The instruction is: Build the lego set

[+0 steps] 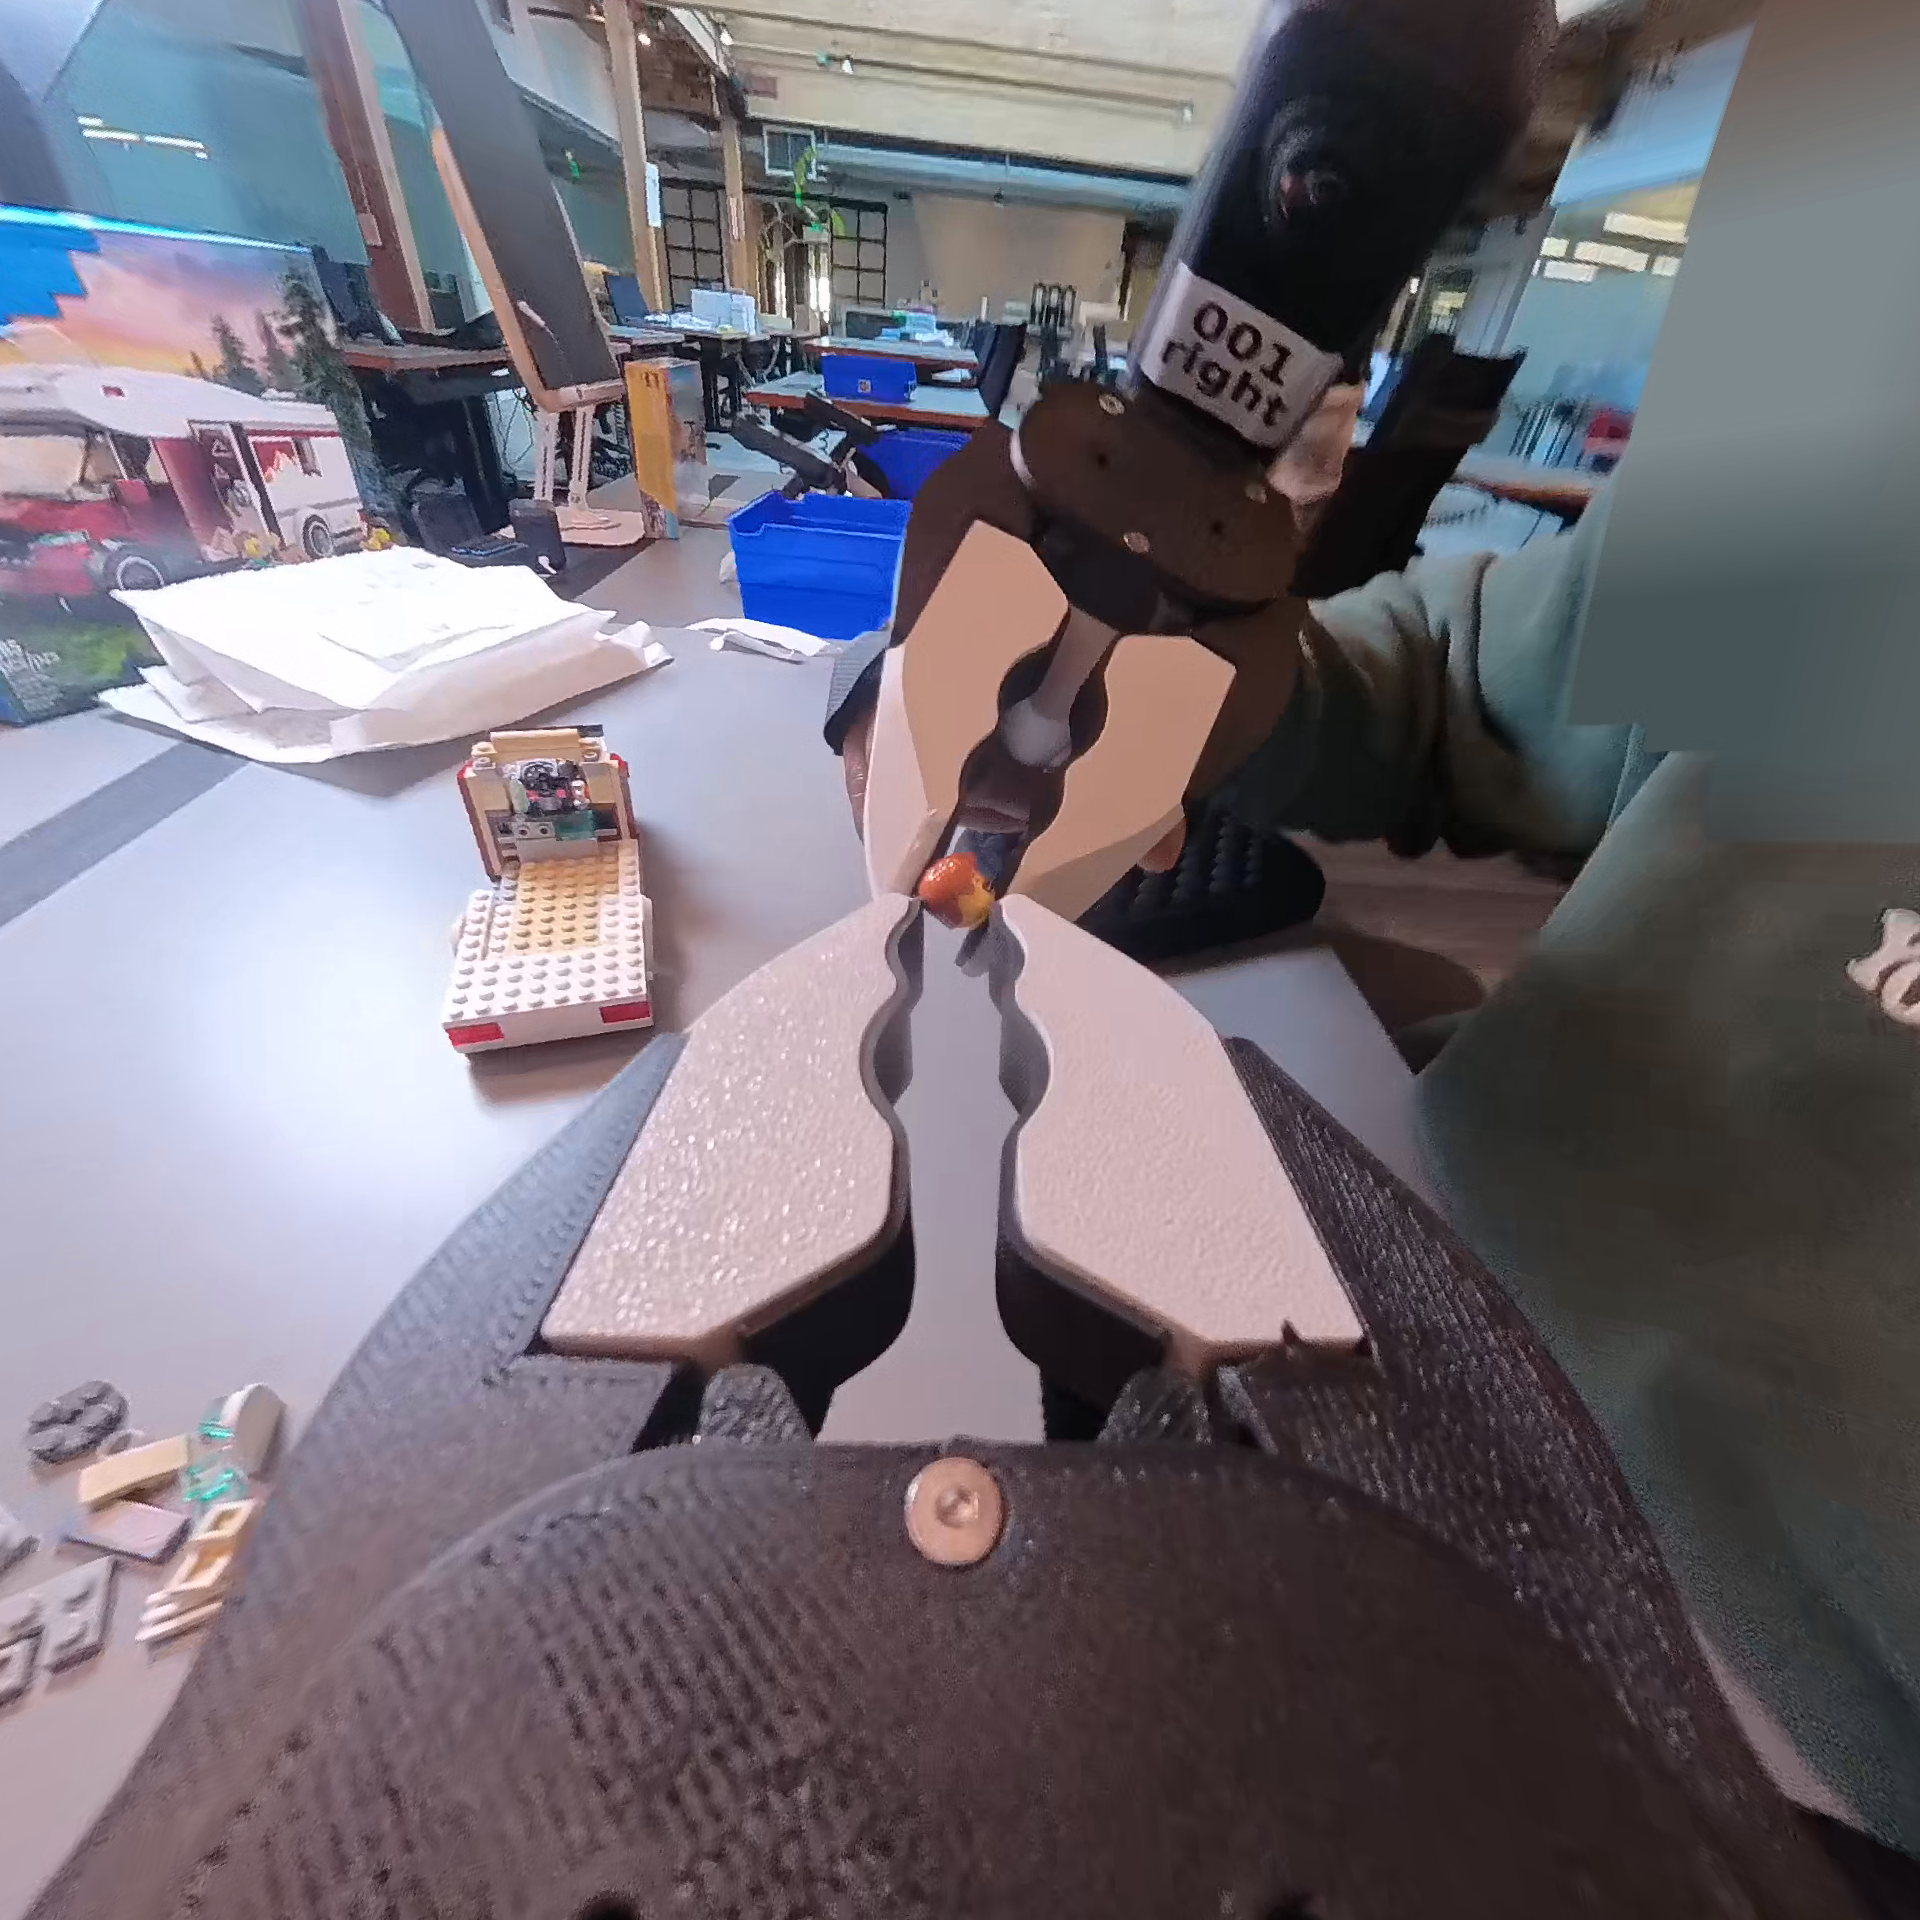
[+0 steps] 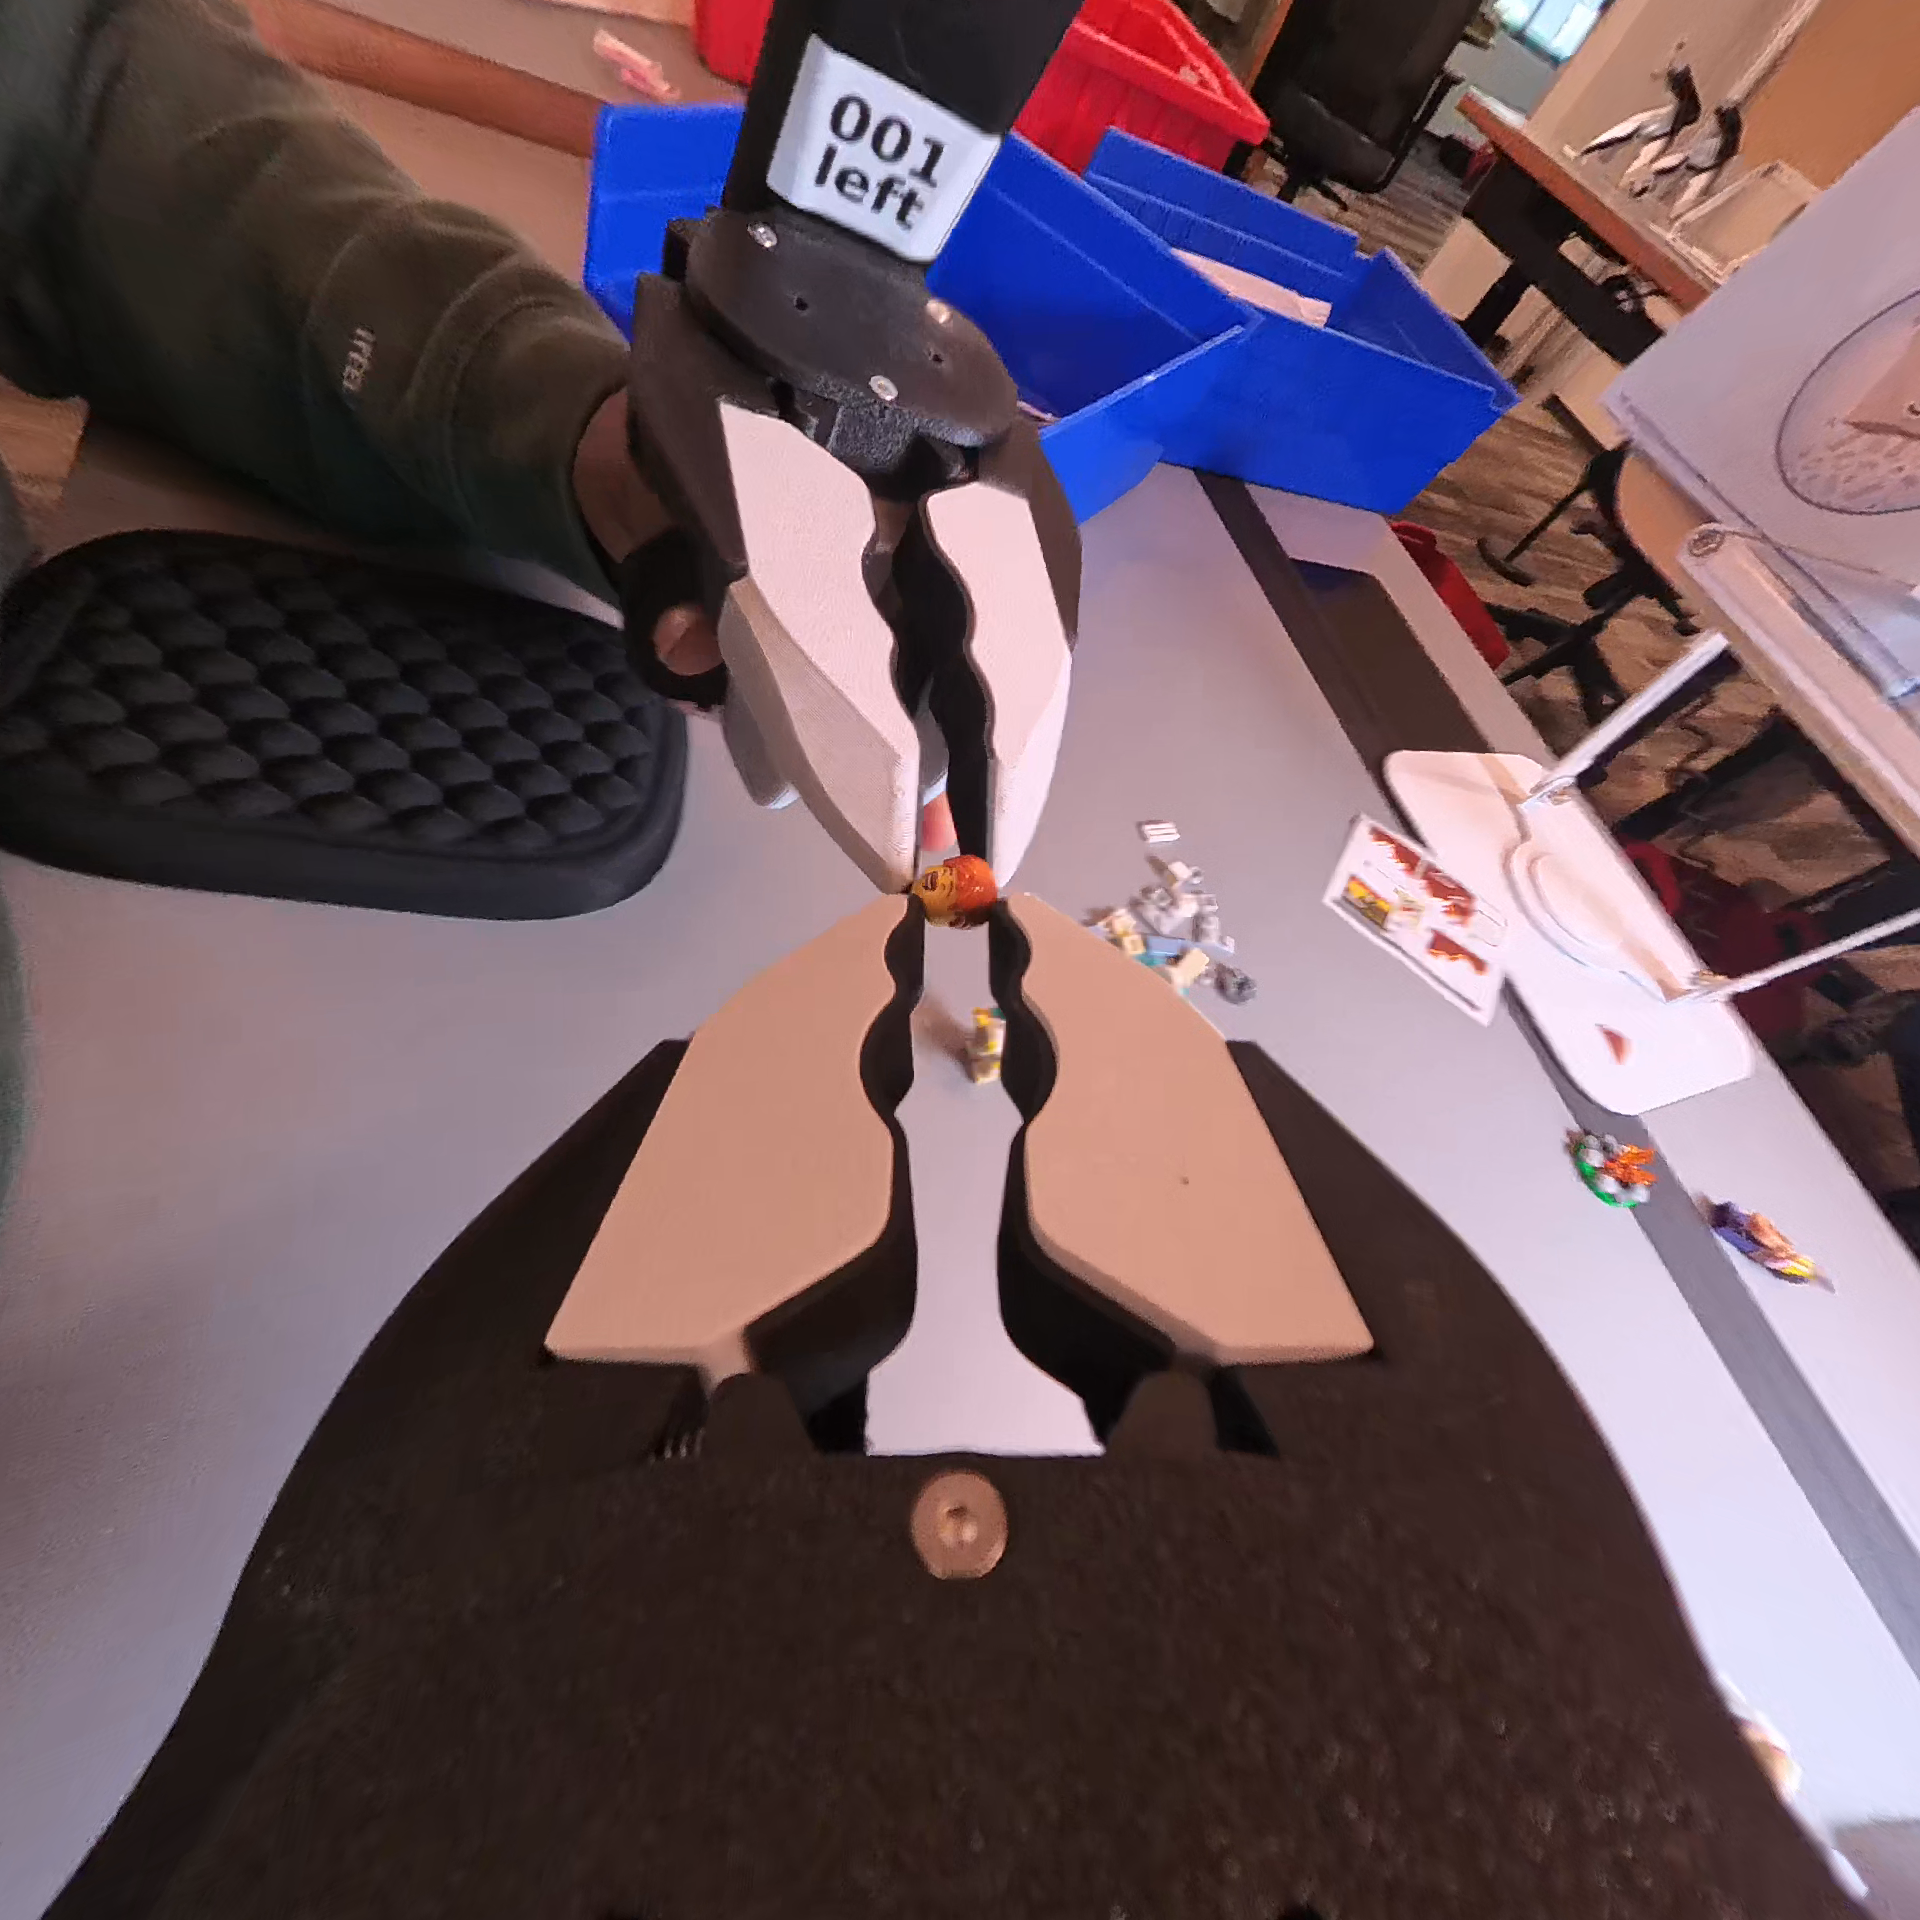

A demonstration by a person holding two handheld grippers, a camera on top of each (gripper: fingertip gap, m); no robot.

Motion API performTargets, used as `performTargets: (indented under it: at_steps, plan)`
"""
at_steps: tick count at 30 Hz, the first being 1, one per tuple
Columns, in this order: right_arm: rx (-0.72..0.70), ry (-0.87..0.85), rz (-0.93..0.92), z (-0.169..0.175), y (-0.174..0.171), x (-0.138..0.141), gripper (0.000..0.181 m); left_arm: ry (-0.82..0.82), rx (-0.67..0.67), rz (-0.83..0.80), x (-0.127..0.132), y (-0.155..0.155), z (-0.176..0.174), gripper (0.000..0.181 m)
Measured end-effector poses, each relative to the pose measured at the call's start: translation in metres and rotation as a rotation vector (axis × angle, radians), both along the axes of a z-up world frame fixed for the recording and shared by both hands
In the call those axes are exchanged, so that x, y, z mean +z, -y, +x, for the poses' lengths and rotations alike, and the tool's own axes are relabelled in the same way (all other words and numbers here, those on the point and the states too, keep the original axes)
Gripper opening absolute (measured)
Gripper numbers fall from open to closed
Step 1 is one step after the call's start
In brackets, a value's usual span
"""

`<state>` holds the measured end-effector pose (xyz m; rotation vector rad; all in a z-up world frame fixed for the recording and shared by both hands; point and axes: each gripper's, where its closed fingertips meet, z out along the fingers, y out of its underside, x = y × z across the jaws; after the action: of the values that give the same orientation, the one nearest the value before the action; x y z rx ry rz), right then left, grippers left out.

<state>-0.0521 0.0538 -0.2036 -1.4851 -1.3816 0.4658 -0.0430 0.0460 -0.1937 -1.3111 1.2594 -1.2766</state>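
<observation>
A small minifigure head (image 1: 956, 888) with orange-brown hair sits between the tips of both grippers, which meet tip to tip above the grey table. My left gripper (image 1: 956, 914) has its jaws closed to the head's width. My right gripper (image 2: 958, 906) is closed just as narrowly on the head (image 2: 956, 894). In the left wrist view the right gripper (image 1: 961, 883) comes down from above; in the right wrist view the left gripper (image 2: 954, 871) does. The part-built vehicle (image 1: 551, 914), with a white and tan studded floor, stands to the left.
Loose parts (image 1: 125, 1507) lie near left, also in the right wrist view (image 2: 1174, 925), with a tan piece (image 2: 985, 1039). Set box (image 1: 156, 468), paper bags (image 1: 364, 644), blue bins (image 2: 1247, 343), sticker sheet (image 2: 1413, 925), white stand base (image 2: 1579, 997), black cushion (image 2: 312, 727) surround them. My two grippers' fingertips are within a few centimetres of each other.
</observation>
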Motion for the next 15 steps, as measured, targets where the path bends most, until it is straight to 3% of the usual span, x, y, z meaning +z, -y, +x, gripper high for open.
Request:
performTargets:
  at_steps: [3, 8, 15]
  plan:
    - [-0.034, 0.017, 0.093, 0.0030, -0.0097, 0.0029, 0.012, 0.043, -0.007, -0.180, 0.0029, -0.0085, -0.0013, 0.025]
    - [-0.044, 0.041, 0.247, -0.0009, -0.0126, 0.0071, 0.013, 0.091, -0.087, -0.435, 0.0035, -0.0082, 0.0005, 0.020]
    - [-0.047, 0.033, 0.302, -0.0040, -0.0143, 0.0089, 0.013, 0.124, -0.112, -0.496, 0.0060, -0.0080, -0.0005, 0.011]
